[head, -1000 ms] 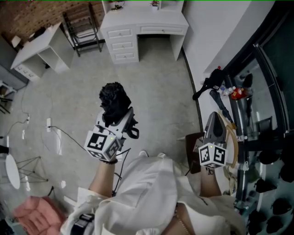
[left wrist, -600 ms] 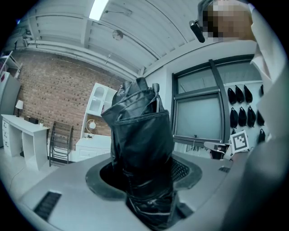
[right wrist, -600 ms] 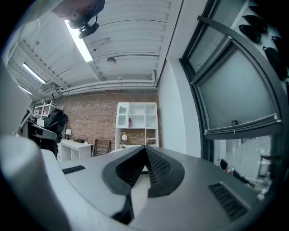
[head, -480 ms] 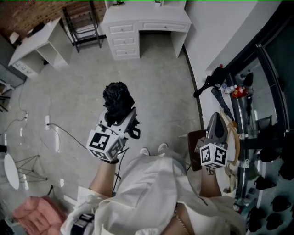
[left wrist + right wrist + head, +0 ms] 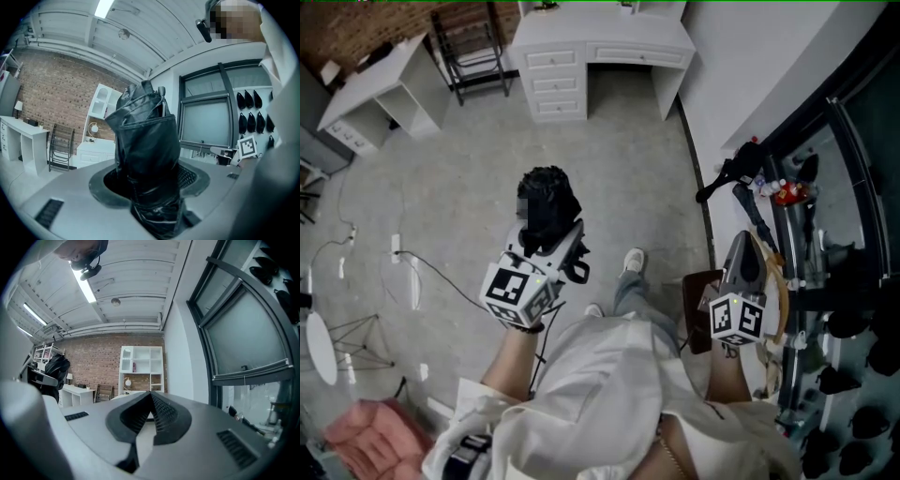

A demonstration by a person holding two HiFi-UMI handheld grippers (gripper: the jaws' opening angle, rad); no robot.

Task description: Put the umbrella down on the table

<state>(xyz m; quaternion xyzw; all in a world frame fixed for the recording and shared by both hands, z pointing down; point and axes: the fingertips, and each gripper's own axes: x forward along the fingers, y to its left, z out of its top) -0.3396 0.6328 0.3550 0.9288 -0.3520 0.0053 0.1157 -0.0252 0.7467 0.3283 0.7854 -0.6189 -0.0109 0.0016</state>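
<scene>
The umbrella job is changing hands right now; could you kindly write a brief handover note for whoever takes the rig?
Left tool: shut on the folded black umbrella, held in the air over the floor.
Right tool: shut, empty.
Done: the umbrella is in hand.
Left: it is not yet on any table. Carry it to one, perhaps the white desk ahead, lay it down, then open the left tool.
</scene>
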